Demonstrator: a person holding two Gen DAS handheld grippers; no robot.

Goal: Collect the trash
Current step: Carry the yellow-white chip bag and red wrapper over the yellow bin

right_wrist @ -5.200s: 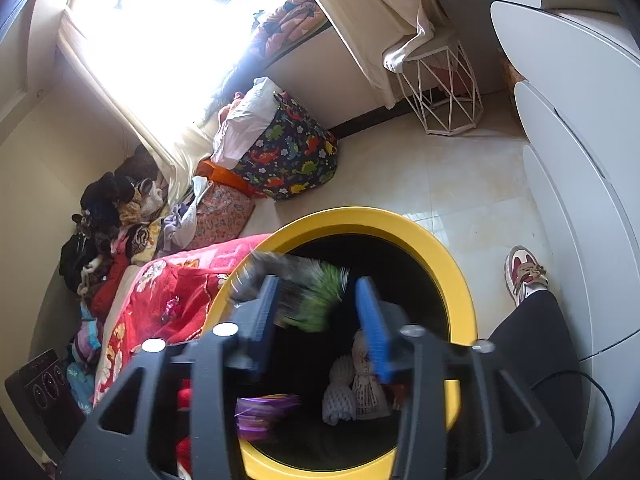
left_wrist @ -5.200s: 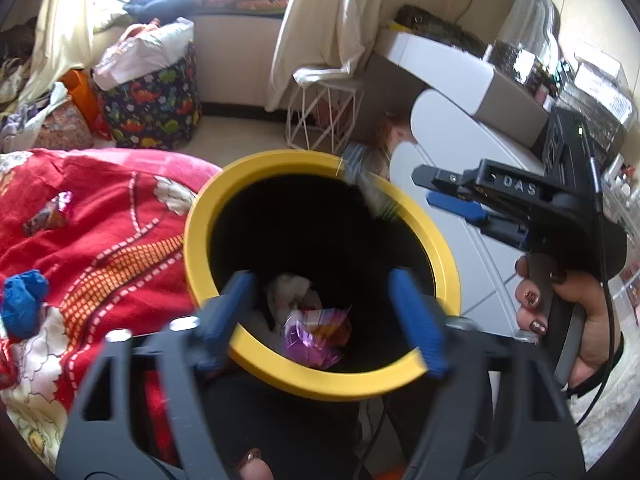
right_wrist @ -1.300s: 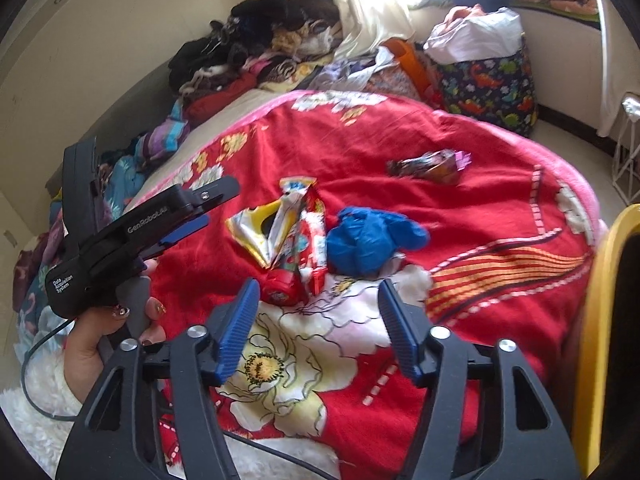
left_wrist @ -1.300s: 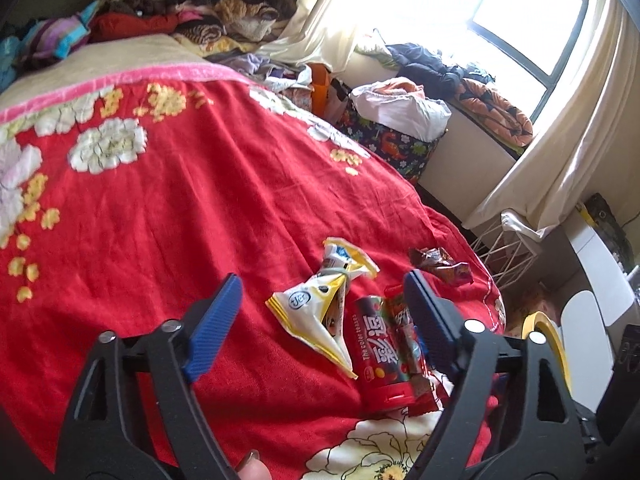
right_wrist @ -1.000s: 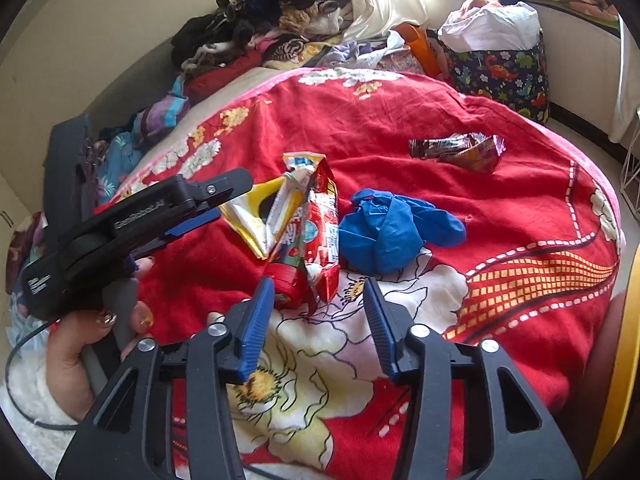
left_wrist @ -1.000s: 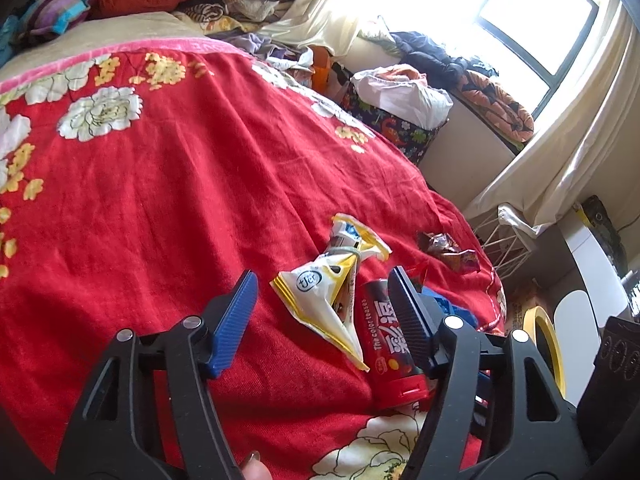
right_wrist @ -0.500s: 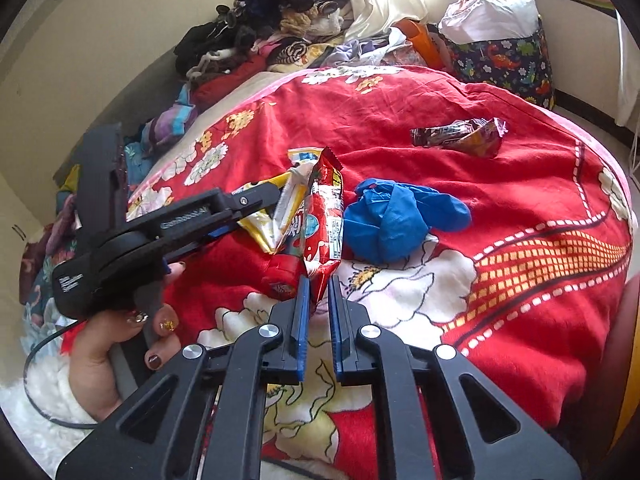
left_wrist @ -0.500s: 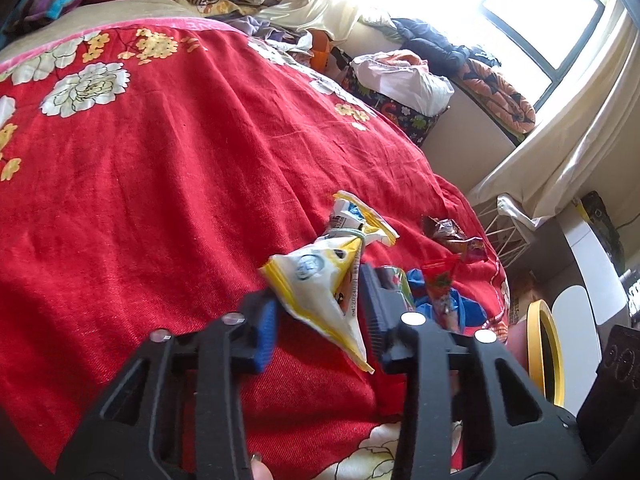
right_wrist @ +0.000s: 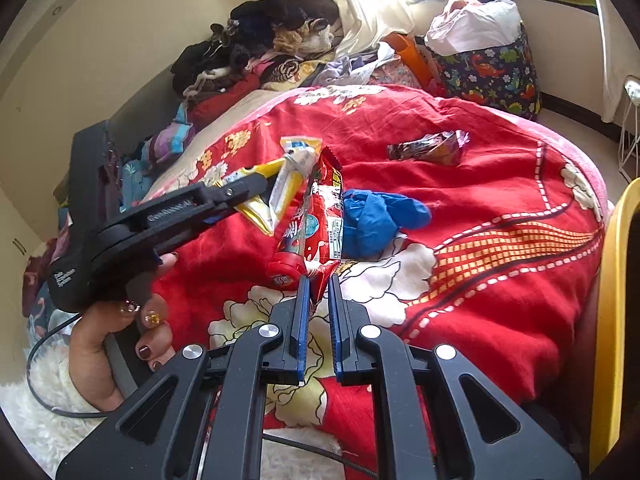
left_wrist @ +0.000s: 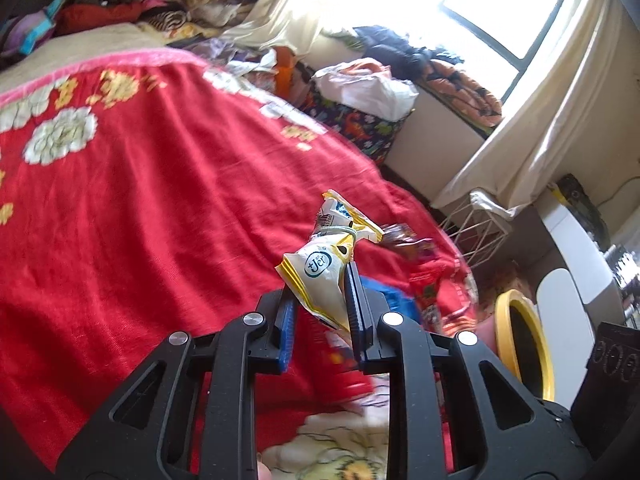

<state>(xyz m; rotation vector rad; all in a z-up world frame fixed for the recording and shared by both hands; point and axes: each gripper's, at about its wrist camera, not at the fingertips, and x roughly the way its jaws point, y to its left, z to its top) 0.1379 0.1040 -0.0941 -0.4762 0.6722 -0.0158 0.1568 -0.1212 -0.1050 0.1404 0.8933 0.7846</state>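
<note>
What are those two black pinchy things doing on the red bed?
A person is picking up trash with a claw in each hand. The left claw is shut on a yellow-and-white snack bag and its jaws have just closed. The right claw is shut on a red wrapper. A blue crumpled glove and a dark wrapper lie on the red blanket. The yellow bin waits beside the bed.

Both grippers are black plastic frames with triangular cut-outs, silver round screws at the joints and blue pads lining the fingers (right_wrist: 301,320). The left gripper (right_wrist: 256,196) carries white lettering on its side, and a thin black cable (right_wrist: 44,380) trails from its handle. The left hand (right_wrist: 104,352) has dark-polished nails, some with gold glitter, and a fluffy white sleeve cuff (right_wrist: 48,384).
</note>
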